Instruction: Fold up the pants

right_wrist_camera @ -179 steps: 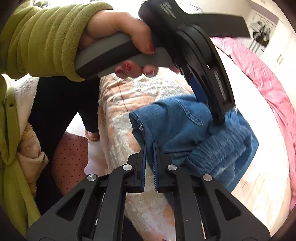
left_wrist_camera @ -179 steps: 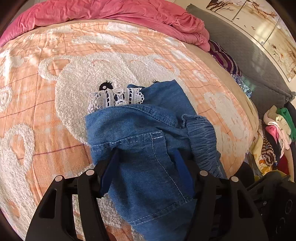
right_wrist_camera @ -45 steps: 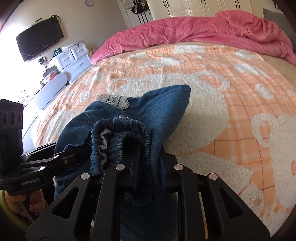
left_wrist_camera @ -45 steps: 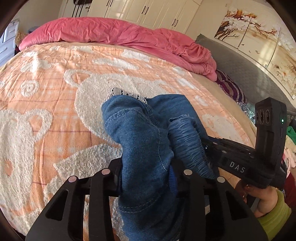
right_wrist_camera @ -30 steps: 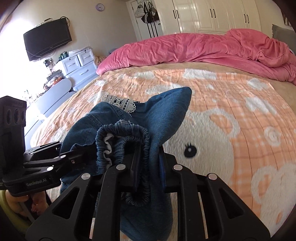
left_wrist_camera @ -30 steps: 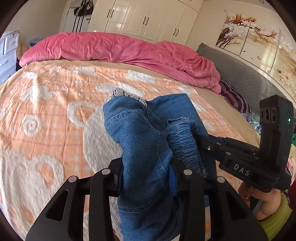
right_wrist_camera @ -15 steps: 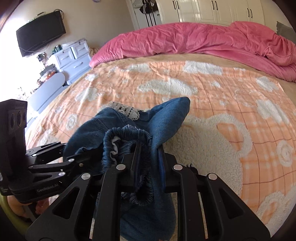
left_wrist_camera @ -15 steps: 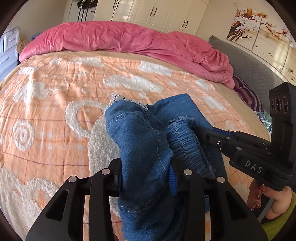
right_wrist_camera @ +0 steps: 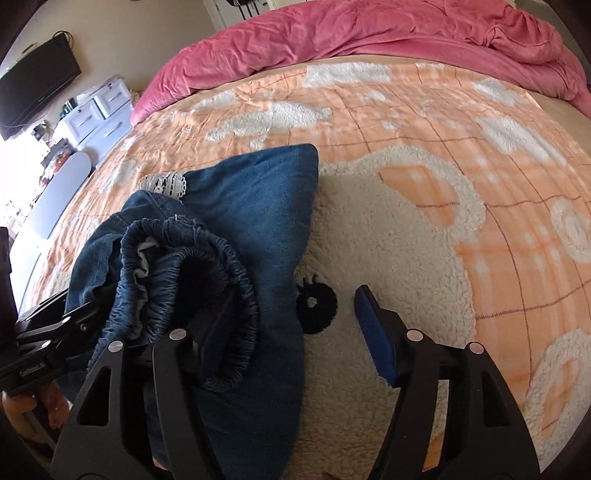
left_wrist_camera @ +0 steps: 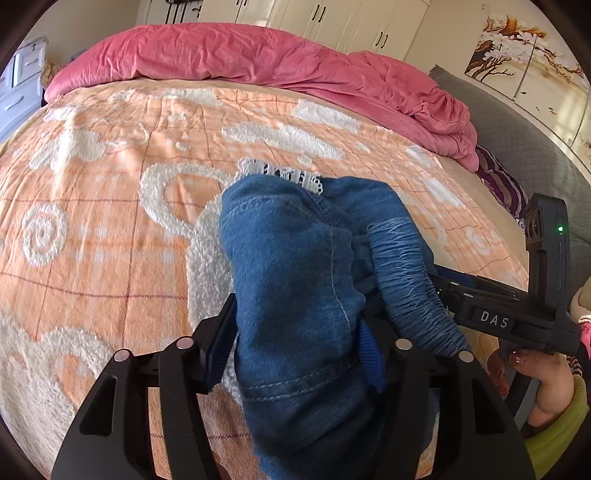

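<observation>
Spreading just now, both tongs let go: the right tongs (right_wrist_camera: 291, 325) gape, the left tongs (left_wrist_camera: 295, 347) stand apart around the folded jeans (left_wrist_camera: 306, 280), which rest on the orange blanket (left_wrist_camera: 92, 206). Pulling away may drag the waistband (right_wrist_camera: 184, 266) and undo the fold. A pink duvet (left_wrist_camera: 258, 59) lies beyond.

A wide bed (left_wrist_camera: 110, 258) is covered by an orange plaid fleece blanket (right_wrist_camera: 424, 122) patterned with white bears and clouds. A crumpled pink duvet (left_wrist_camera: 258, 55) is heaped along its far edge. Cream wardrobe doors (left_wrist_camera: 332, 18) are seen behind it. A grey padded headboard (left_wrist_camera: 517, 147) is set at the right, with floral wall panels (left_wrist_camera: 524, 74) above. A black television (right_wrist_camera: 37, 85) is mounted on the left wall, over a white chest of drawers (right_wrist_camera: 99, 110). Bright daylight is cast from the left.
</observation>
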`<state>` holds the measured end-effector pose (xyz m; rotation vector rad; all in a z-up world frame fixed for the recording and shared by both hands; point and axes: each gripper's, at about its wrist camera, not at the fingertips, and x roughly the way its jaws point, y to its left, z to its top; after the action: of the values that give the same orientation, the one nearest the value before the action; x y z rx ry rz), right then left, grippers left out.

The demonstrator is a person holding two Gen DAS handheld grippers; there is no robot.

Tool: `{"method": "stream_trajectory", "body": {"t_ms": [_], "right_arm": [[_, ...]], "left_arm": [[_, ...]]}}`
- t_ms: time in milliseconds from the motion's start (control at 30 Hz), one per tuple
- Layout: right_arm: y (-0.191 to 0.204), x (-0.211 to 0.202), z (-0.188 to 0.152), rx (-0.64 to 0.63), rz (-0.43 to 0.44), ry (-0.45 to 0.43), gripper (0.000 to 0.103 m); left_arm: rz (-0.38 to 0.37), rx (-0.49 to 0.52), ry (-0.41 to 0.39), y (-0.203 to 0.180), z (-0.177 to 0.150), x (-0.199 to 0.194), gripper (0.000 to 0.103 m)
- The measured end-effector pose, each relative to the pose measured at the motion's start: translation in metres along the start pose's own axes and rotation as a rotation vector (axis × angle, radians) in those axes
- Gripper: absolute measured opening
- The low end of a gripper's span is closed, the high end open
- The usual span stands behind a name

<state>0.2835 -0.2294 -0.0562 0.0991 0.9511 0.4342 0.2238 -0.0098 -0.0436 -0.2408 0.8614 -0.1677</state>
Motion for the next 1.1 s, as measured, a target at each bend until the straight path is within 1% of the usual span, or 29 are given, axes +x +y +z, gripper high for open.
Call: {"method": "stream_trajectory", "body": {"t_ms": [67,133,400,500,567,633,833,933,1100], "right_arm": [[0.003,-0.002,-0.002,-0.018,-0.021,-0.005,0.059],[0.005,-0.004,-0.004,-0.032,-0.050,-0.010,0.064],[-0.001,-0.013,-0.014,0.021,-0.040,-0.014,0.069],[-0.002,-0.018,-0.019,0.026,-0.047,-0.017,0.070],[-0.003,-0.022,-0.022,0.037,-0.048,-0.023,0.071],[-0.004,-0.027,-0.026,0.053,-0.041,-0.031,0.073],[-0.005,-0.042,-0.037,0.066,-0.049,-0.041,0.074],[-0.003,-0.050,-0.044,0.063,-0.052,-0.043,0.080],[0.005,-0.062,-0.055,0.048,-0.050,-0.050,0.081]], "left_arm": [[0.006,0.001,0.001,0.000,-0.003,0.000,0.064],[0.016,0.006,-0.002,0.000,-0.005,-0.002,0.068],[0.027,0.001,-0.010,0.000,-0.011,-0.013,0.071],[0.036,0.005,-0.017,0.000,-0.014,-0.019,0.074],[0.036,0.002,-0.018,0.000,-0.016,-0.023,0.075],[0.041,0.005,-0.021,0.000,-0.018,-0.028,0.076],[0.048,0.010,-0.032,-0.001,-0.024,-0.043,0.080],[0.048,0.009,-0.033,-0.001,-0.027,-0.049,0.082],[0.055,0.007,-0.041,-0.001,-0.034,-0.061,0.084]]}}
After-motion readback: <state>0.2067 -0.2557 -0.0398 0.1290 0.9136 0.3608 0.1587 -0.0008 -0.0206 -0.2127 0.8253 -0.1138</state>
